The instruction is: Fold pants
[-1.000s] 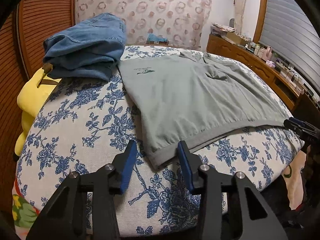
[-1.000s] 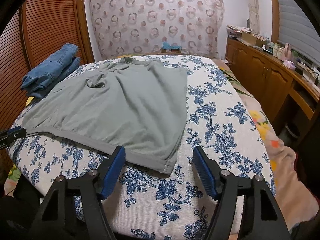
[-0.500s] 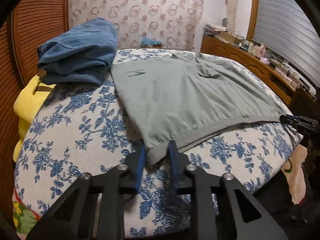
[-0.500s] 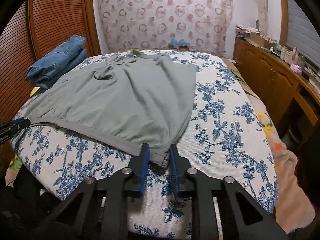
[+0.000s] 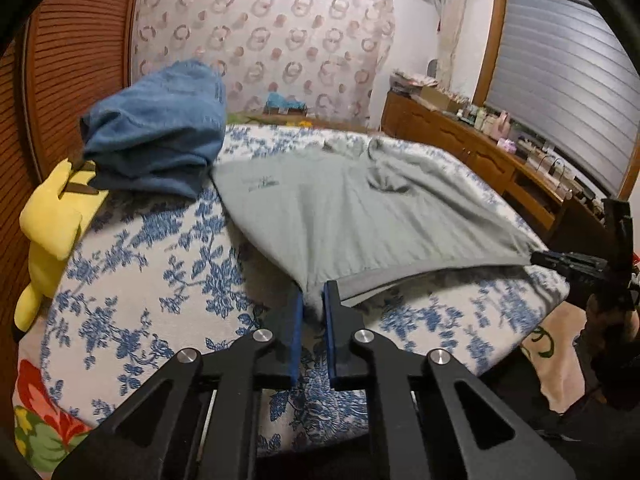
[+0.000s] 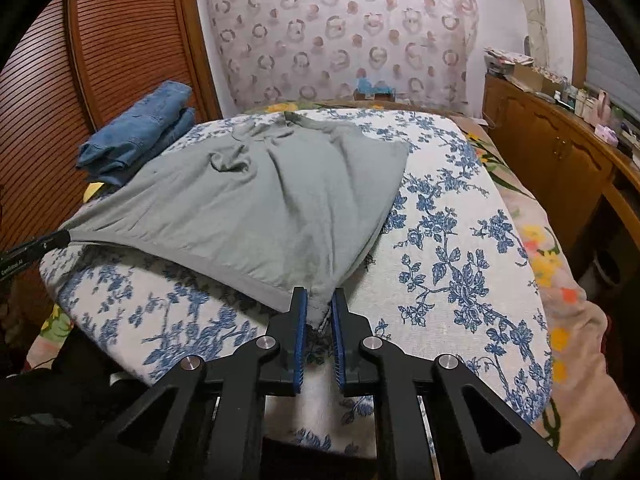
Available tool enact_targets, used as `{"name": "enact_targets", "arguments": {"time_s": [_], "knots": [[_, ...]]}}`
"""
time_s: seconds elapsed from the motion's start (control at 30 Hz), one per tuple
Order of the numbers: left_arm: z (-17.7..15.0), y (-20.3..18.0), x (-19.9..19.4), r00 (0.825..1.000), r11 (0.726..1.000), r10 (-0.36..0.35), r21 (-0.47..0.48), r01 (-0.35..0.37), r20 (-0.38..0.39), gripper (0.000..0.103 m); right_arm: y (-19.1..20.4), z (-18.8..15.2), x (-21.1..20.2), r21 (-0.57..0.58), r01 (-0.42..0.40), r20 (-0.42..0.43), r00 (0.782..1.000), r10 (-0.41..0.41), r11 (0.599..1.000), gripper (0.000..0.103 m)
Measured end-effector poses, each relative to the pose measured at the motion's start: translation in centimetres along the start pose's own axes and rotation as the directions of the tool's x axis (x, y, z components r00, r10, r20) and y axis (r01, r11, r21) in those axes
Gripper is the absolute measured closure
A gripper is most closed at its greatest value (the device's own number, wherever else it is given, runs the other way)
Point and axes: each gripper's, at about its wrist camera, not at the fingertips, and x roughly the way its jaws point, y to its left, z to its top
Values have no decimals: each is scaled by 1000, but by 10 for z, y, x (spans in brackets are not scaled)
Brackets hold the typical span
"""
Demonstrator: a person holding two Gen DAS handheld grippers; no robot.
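Grey garment (image 5: 352, 216): spread on floral bed (image 5: 160, 280). Left gripper (image 5: 313, 300) clamps near-left hem corner; right gripper (image 6: 319, 306), jaws closing, pinches near-right corner. Jeans (image 5: 160, 128): far left.

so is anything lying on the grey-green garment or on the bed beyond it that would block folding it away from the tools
Nothing visible: the grey-green garment is bare on top. The folded jeans sit off its far left corner on the floral bedspread.
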Motion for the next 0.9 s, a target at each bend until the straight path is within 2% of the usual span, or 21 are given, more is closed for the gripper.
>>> {"name": "enact_targets", "arguments": {"time_s": [0.33,0.47,0.53,0.63,0.7,0.8,0.9], "knots": [[13,-3,-29,998,1000,-28,8,27,50,93,5,-5,-30,-36,-11,24,1000,12,999,93],[15,-4,-23,999,1000,-23,6,22,46,93,15,-10,-30,-97,10,41,999,-6,995,92],[11,-5,-17,999,1000,-20,8,20,36,93,14,-11,-27,-84,-1,41,999,4,996,92],[8,-5,-11,1000,1000,-20,-2,20,21,93,9,-15,-20,-39,16,42,999,-15,999,80],[11,-7,-11,1000,1000,-17,4,17,26,93,7,-13,-17,-17,19,45,999,-18,1000,78],[19,-12,-10,999,1000,-18,24,17,37,93,8,-11,-15,-24,37,62,997,-35,999,68],[30,-20,-6,998,998,-32,53,30,47,93,13,-8,-14,-25,39,69,997,-37,999,65]]}}
